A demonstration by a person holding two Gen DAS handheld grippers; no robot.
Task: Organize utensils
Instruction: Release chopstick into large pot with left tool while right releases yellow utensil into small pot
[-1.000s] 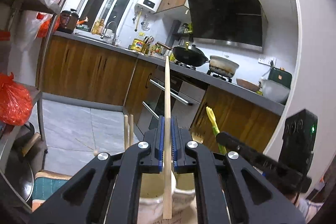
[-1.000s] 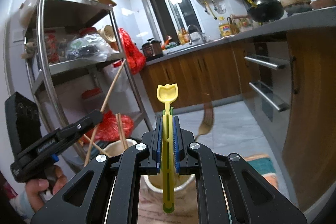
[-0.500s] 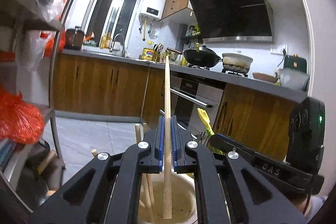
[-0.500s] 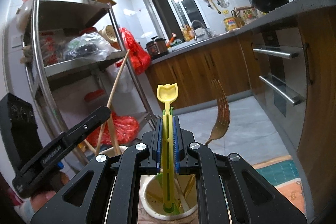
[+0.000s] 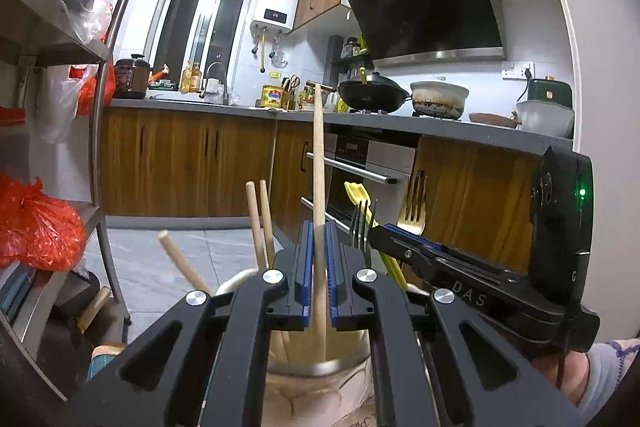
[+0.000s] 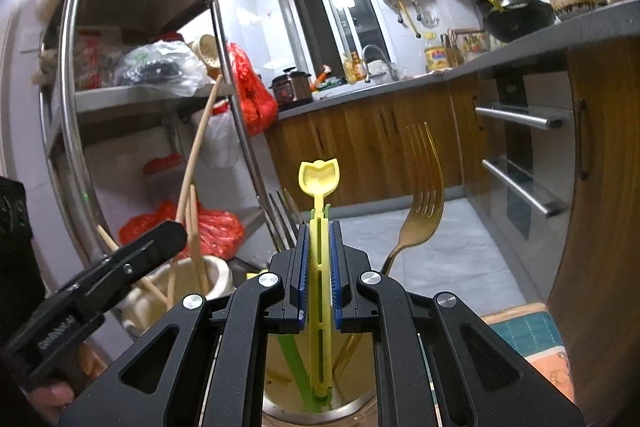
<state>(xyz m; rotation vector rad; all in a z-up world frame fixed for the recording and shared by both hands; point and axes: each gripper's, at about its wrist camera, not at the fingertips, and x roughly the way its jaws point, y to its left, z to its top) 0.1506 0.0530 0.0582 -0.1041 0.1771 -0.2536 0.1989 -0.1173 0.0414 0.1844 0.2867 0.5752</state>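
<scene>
Progress: well advanced, by my reading; most utensils already stand in holders, and two are held over them, not yet let go.
Cream holder: pale ceramic pot directly under the left gripper; loose wooden chopsticks already lean inside it.
Left gripper: blue pads clamped on a single wooden chopstick, upright, its lower end dipping into the pot's mouth.
Wooden chopstick, look: long, plain, light wood, slightly tapered, top end blunt.
Dark fork: tines up, standing just left of the right gripper; which holder it sits in, I cannot tell.
Right gripper: jaws closed on a yellow plastic utensil, upright.
Yellow plastic utensil, look: slotted stem, tulip-shaped head on top, a green piece beside it below; foot reaches into the metal holder.
Gold fork: already in the metal holder, tines up, leaning right.
Left to do: release both pieces, probably; further loose utensils not visible.
</scene>
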